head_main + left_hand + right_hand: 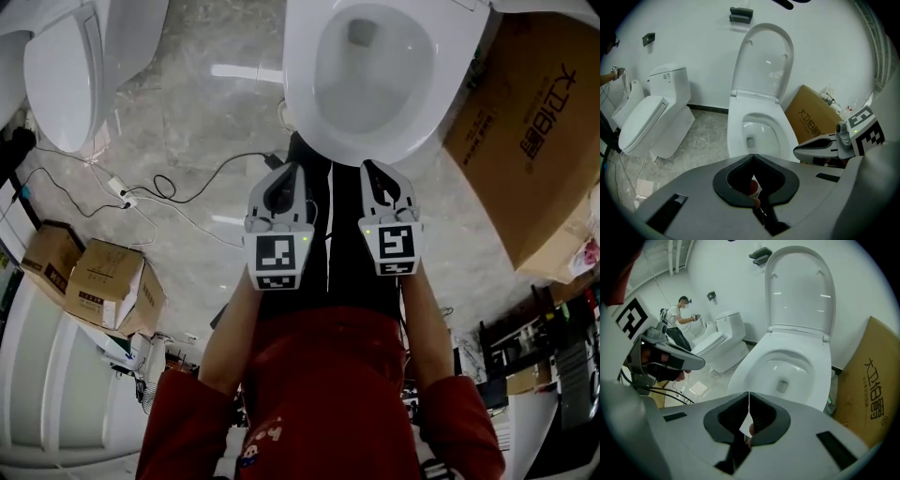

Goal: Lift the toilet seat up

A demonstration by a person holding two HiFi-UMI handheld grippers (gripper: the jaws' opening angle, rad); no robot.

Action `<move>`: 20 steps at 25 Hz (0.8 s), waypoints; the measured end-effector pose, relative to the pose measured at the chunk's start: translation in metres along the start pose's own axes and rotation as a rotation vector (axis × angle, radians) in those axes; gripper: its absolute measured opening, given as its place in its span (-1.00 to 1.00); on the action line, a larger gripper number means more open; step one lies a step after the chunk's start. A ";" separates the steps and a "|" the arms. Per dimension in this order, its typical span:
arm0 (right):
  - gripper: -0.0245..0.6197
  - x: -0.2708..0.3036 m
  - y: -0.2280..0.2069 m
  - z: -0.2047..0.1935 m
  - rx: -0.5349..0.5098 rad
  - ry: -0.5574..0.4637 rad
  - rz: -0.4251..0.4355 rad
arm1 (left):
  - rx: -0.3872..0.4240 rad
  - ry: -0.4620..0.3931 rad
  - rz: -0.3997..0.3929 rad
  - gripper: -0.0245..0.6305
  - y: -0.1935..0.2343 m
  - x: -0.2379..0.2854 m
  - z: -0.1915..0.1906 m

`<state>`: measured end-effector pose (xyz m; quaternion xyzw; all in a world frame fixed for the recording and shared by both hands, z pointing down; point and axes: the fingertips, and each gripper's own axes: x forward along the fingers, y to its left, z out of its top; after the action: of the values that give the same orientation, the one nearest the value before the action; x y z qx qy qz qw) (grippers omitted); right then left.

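The left claw [289,173] and the right claw [373,171] are both shut with nothing in them and are pointed down at the near edge of the toilet seat [375,148], which is laid flat on the bowl [787,366], likely so it can be pushed up.

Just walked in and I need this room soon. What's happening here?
A person holds a two-jaw gripper in each hand above a white toilet. The left gripper and right gripper are both shut and empty, side by side just short of the bowl's front rim, touching nothing. The lid already stands upright; whether the seat ring lies down on the bowl is hard to tell. A cardboard box sits beside the toilet.
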<state>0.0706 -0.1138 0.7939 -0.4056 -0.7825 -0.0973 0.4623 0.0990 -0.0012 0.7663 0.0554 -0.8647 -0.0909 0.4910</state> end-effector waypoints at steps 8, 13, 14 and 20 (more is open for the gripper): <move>-0.88 0.024 0.010 -0.028 -0.153 0.113 0.048 | -0.019 0.043 -0.015 -0.90 -0.002 0.010 -0.012; -0.86 0.037 0.017 -0.035 -0.245 0.162 0.077 | -0.024 0.048 -0.016 -0.90 0.000 0.011 -0.015; -0.83 0.039 0.018 -0.037 -0.266 0.172 0.084 | -0.025 0.049 -0.016 -0.90 0.001 0.011 -0.016; -0.50 0.051 0.032 -0.051 -0.385 0.260 0.164 | -0.032 0.059 -0.008 -0.90 0.004 0.011 -0.019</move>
<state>0.1142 -0.0918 0.8562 -0.5326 -0.6479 -0.2582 0.4795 0.1101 -0.0010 0.7861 0.0533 -0.8481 -0.1050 0.5166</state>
